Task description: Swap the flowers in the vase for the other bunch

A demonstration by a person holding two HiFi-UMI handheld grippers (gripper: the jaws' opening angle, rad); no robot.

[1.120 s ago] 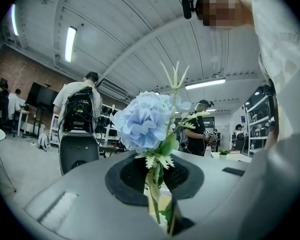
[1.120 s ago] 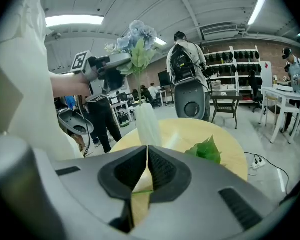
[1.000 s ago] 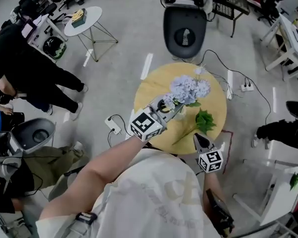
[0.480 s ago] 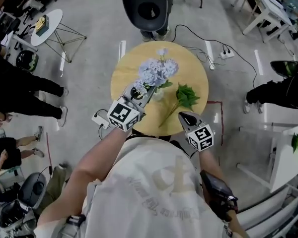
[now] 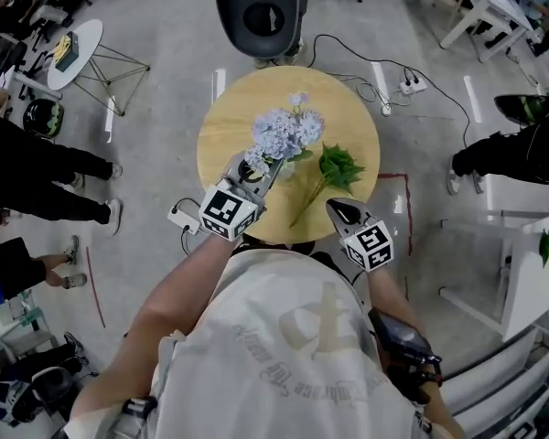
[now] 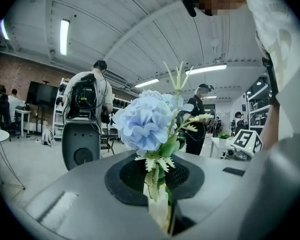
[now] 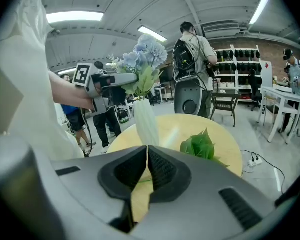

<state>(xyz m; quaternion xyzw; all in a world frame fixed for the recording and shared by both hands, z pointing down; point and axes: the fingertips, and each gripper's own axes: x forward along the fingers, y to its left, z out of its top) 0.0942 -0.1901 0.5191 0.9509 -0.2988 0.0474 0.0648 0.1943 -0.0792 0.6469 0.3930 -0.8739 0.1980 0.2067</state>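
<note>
Pale blue, puffy flowers [image 5: 288, 133] sit lower than a second ago. The left gripper [image 5: 259, 165], its jaws clamped on their thin green stems, has come down with them over the white ribbed vase [image 5: 285, 170] on the round wooden table [image 5: 233, 122]. The leafy green bunch [image 5: 339, 165] lies flat beside the vase. The right gripper [image 5: 333, 207] is closed on nothing, at the table's near edge.

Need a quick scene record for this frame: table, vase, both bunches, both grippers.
table: round, wooden
vase: white, upright on the table
blue flowers: stems clamped just above the vase mouth
green bunch: lying flat on the table, right of the vase in the head view
left gripper: shut on blue flowers
right gripper: shut, empty, over the table's near edge
</note>
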